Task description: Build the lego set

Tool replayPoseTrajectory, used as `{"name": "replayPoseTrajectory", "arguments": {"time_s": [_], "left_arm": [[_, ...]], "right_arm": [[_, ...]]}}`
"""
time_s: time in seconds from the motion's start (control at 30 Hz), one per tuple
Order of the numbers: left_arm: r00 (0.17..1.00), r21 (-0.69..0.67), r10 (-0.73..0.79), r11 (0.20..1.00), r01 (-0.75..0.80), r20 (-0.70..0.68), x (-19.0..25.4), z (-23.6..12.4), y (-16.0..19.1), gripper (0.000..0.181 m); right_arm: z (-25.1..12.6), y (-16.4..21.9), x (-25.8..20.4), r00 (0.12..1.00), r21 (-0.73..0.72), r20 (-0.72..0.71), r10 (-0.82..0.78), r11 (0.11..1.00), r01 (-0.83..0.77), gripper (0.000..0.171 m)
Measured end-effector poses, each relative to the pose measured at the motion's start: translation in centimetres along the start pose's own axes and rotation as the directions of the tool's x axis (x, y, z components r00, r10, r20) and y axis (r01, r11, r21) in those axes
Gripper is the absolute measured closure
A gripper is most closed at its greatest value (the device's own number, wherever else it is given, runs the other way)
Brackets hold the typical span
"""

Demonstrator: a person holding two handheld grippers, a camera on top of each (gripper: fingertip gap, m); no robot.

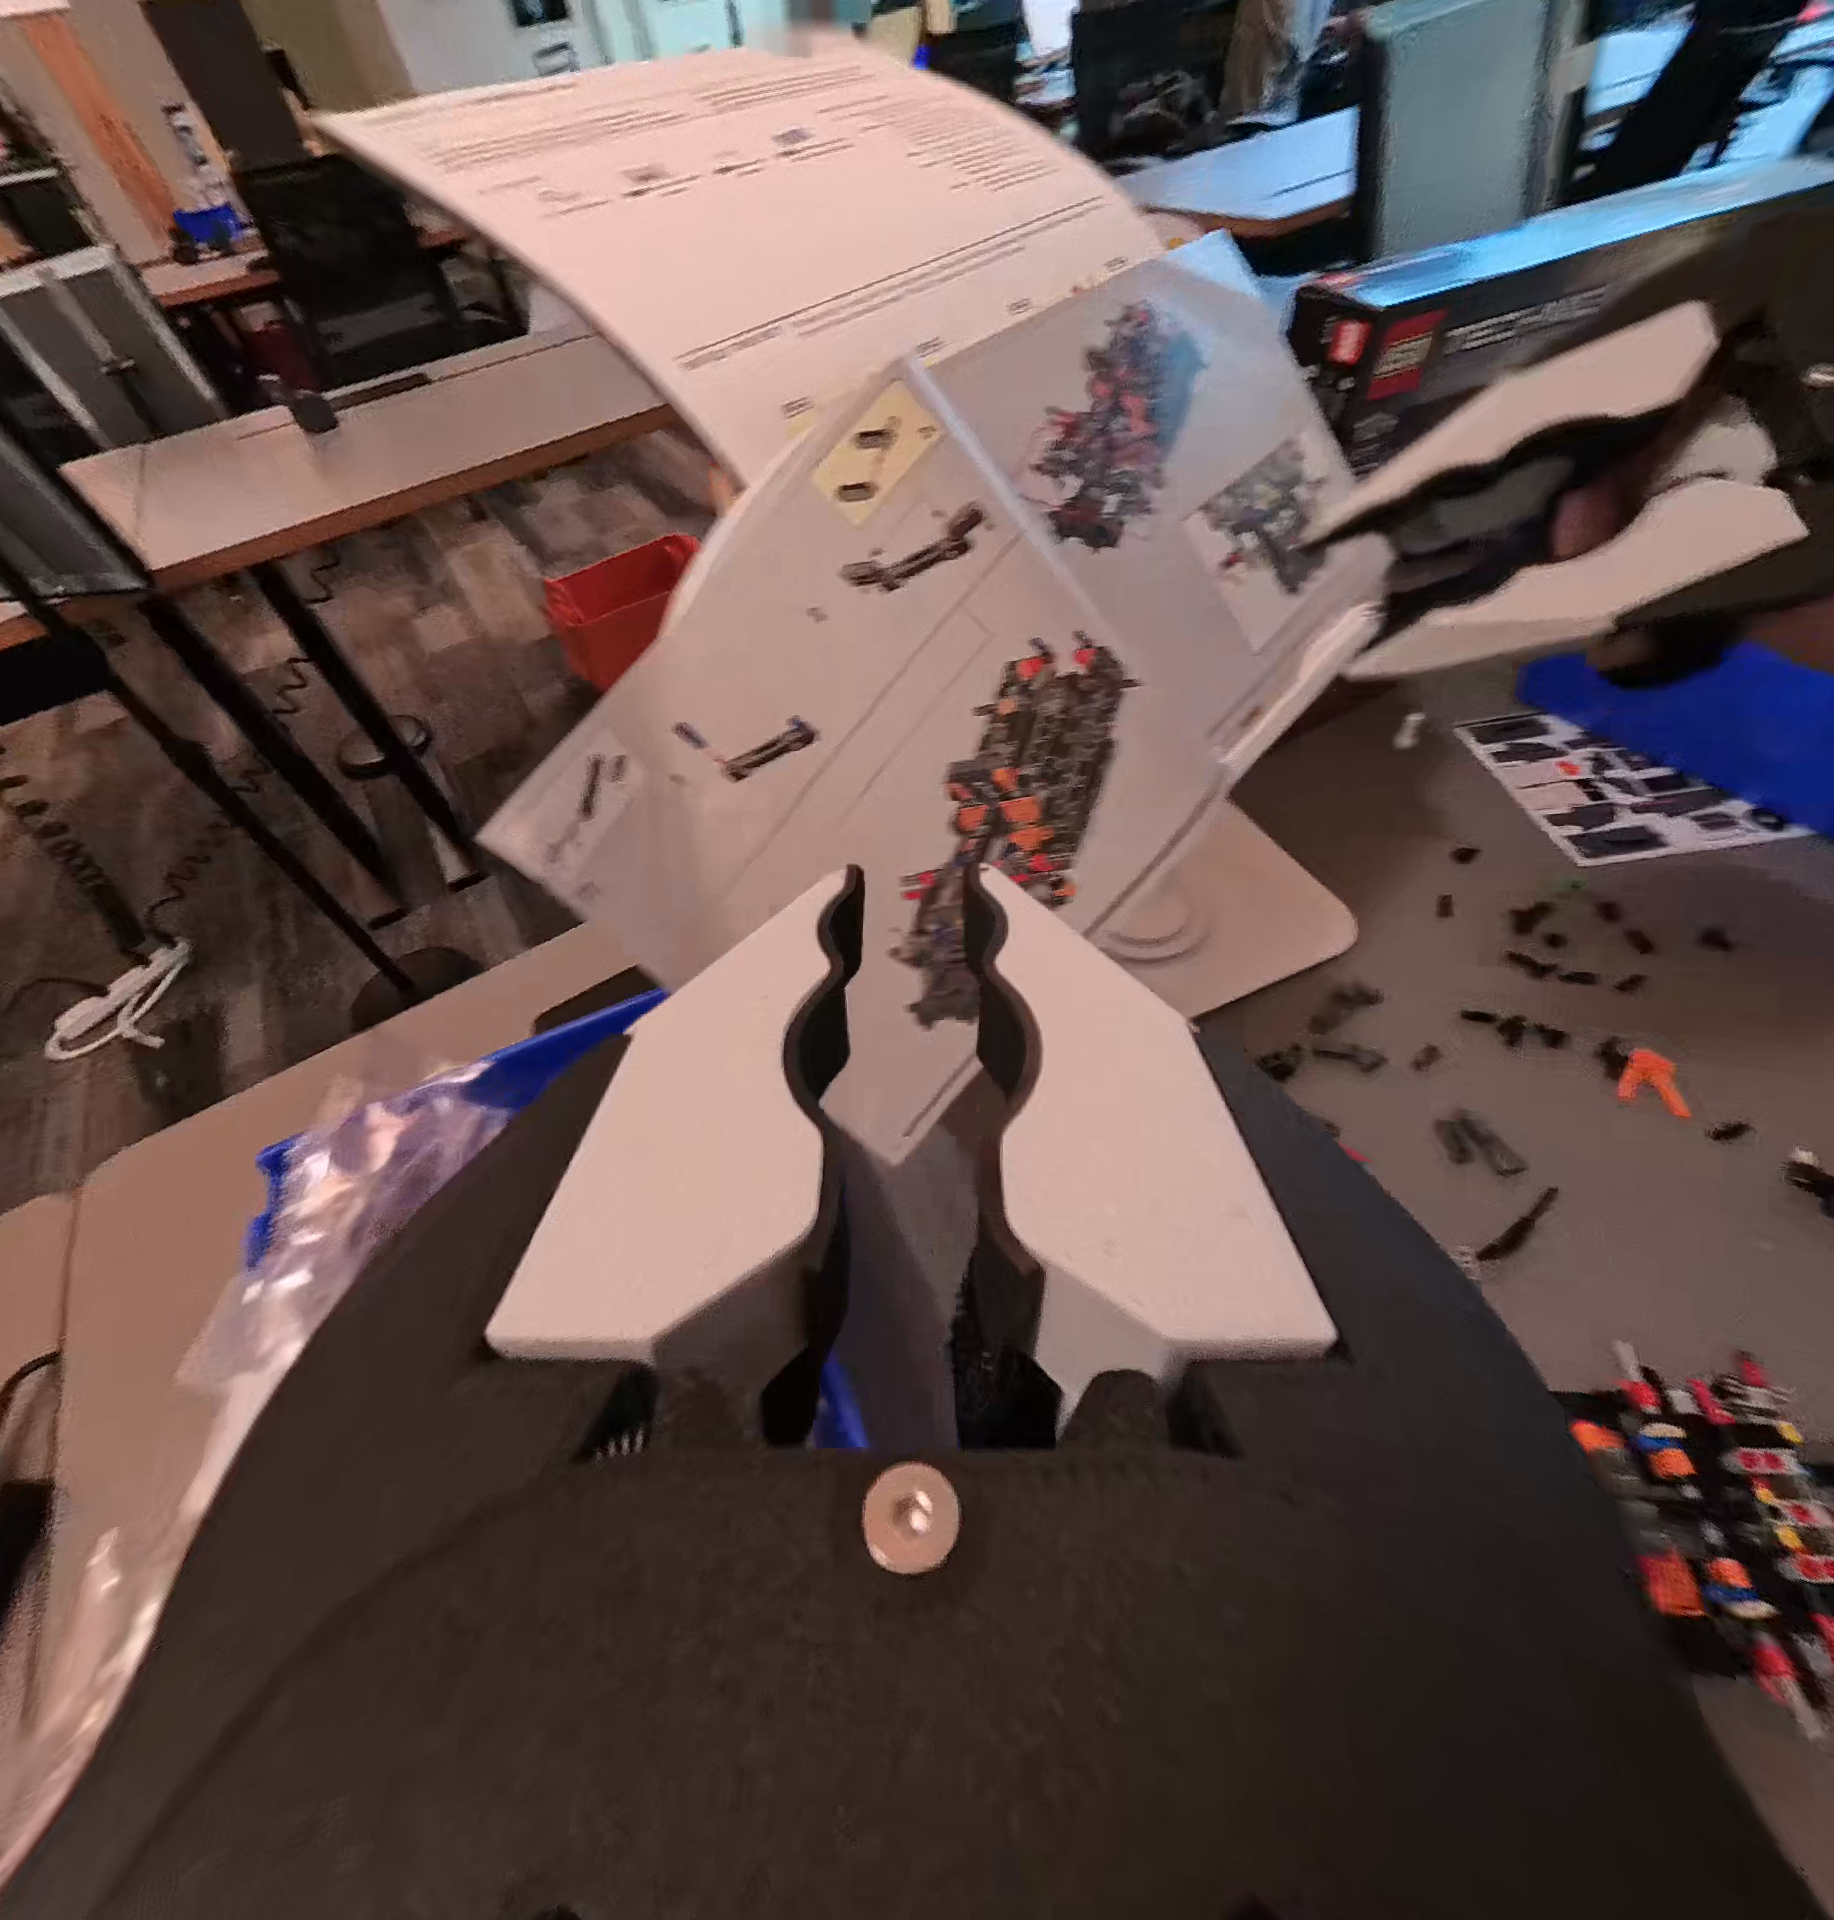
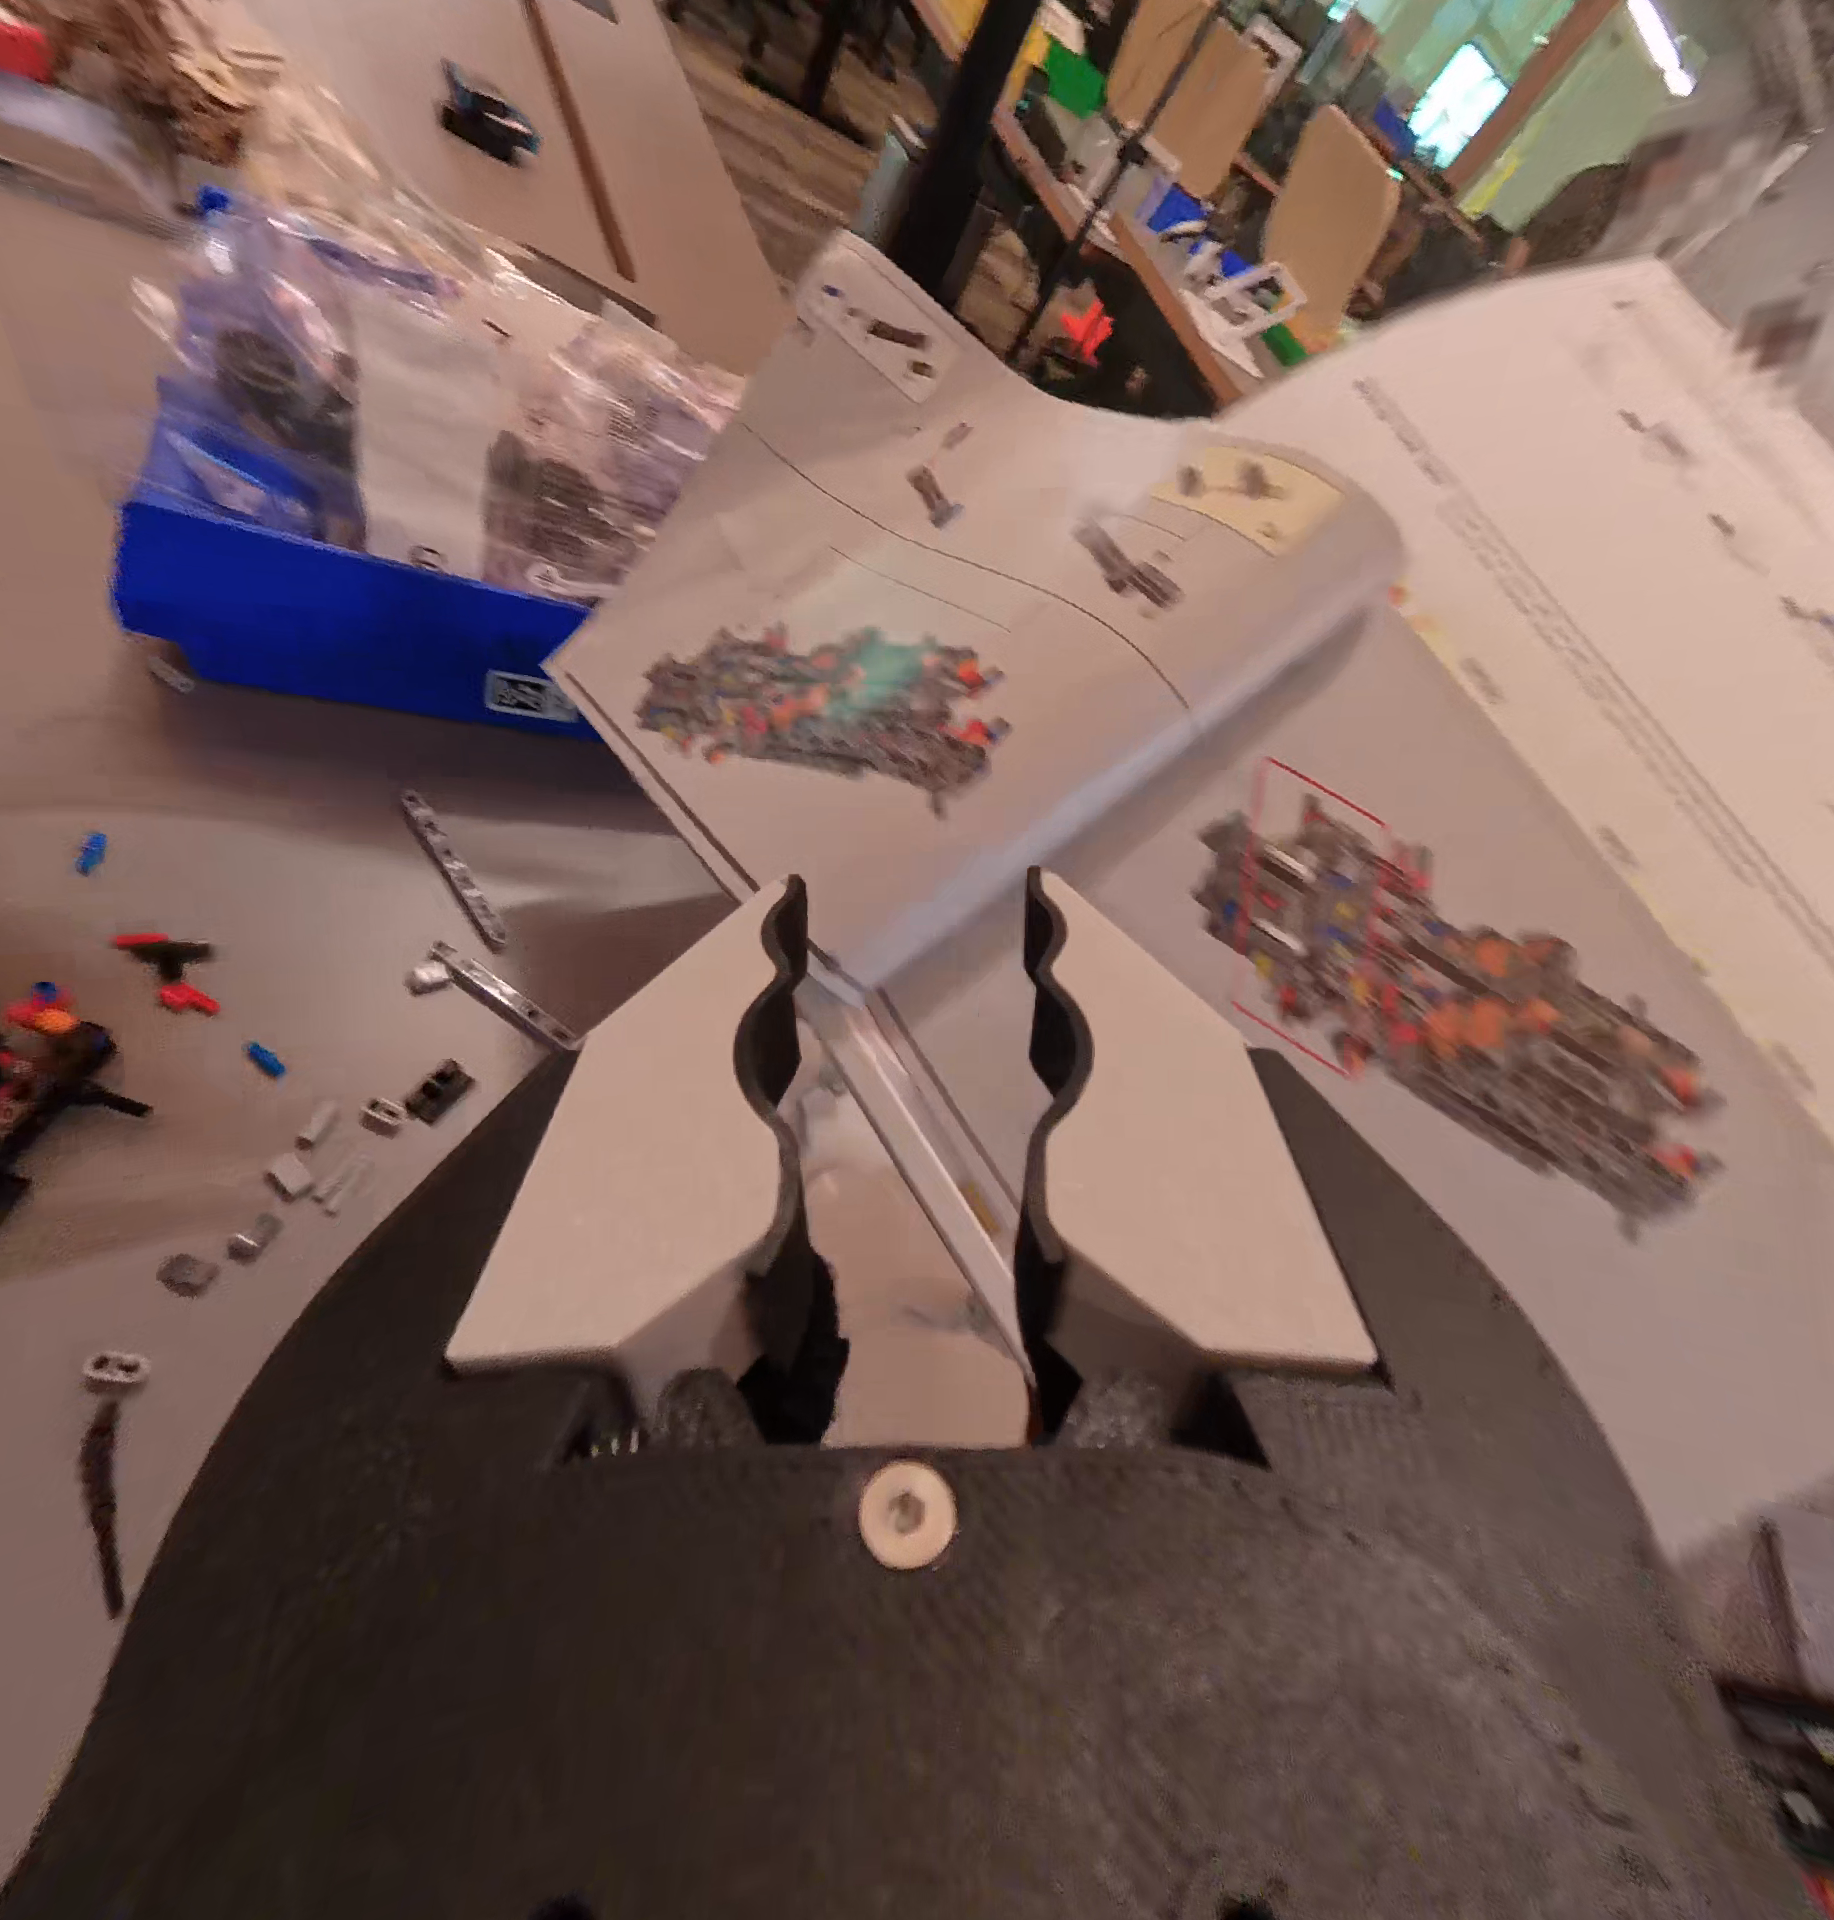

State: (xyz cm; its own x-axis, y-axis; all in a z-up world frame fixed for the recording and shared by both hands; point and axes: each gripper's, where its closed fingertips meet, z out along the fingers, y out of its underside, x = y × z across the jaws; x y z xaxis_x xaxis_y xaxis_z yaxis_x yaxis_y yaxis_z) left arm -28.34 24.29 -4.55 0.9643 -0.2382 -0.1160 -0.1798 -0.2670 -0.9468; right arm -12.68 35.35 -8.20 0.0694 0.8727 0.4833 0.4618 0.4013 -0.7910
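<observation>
Motion blur smears the instruction booklet (image 1: pixel 923 665) lifted off the counter (image 1: pixel 1412 1164). Right gripper (image 1: pixel 1344 577) pinches its page edge (the contact half hidden). Left gripper (image 1: pixel 918 914) gapes narrowly, empty. Loose lego pieces (image 1: pixel 1536 997) scatter, indistinct.

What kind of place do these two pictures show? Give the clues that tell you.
Probably a shared office or lab workroom. Rows of desks with office chairs stretch behind, and a grey worktable holds loose lego pieces and an open instruction booklet.
</observation>
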Motion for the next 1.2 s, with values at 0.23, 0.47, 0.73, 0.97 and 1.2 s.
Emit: {"name": "replayPoseTrajectory", "arguments": {"time_s": [0.23,0.47,0.73,0.97,1.2], "left_arm": [[0.991,0.055,0.116,0.992,-0.112,-0.066,8.9,6.2,-0.9,0.156],[0.996,0.073,0.06,0.996,-0.055,-0.059,10.1,14.9,-0.5,0.155],[1.0,0.07,-0.017,0.997,0.019,-0.024,7.6,15.9,1.4,0.16],[1.0,0.058,-0.005,0.998,0.005,0.007,6.3,16.1,1.1,0.163],[0.999,0.047,0.016,0.999,-0.018,0.034,6.1,16.3,1.5,0.164]], "right_arm": [[-2.3,5.6,10.2,0.973,-0.181,-0.226,-0.037,0.983,-0.004,0.071],[-0.8,7.1,16.2,0.974,-0.218,-0.221,-0.043,0.976,-0.006,0.059],[1.0,10.3,18.6,0.99,-0.247,-0.139,0.014,0.968,-0.049,0.062],[1.0,10.6,18.6,0.992,-0.187,-0.127,0.022,0.981,-0.046,0.075],[0.8,10.8,18.2,0.994,-0.191,-0.109,-0.01,0.982,-0.011,0.096]]}}
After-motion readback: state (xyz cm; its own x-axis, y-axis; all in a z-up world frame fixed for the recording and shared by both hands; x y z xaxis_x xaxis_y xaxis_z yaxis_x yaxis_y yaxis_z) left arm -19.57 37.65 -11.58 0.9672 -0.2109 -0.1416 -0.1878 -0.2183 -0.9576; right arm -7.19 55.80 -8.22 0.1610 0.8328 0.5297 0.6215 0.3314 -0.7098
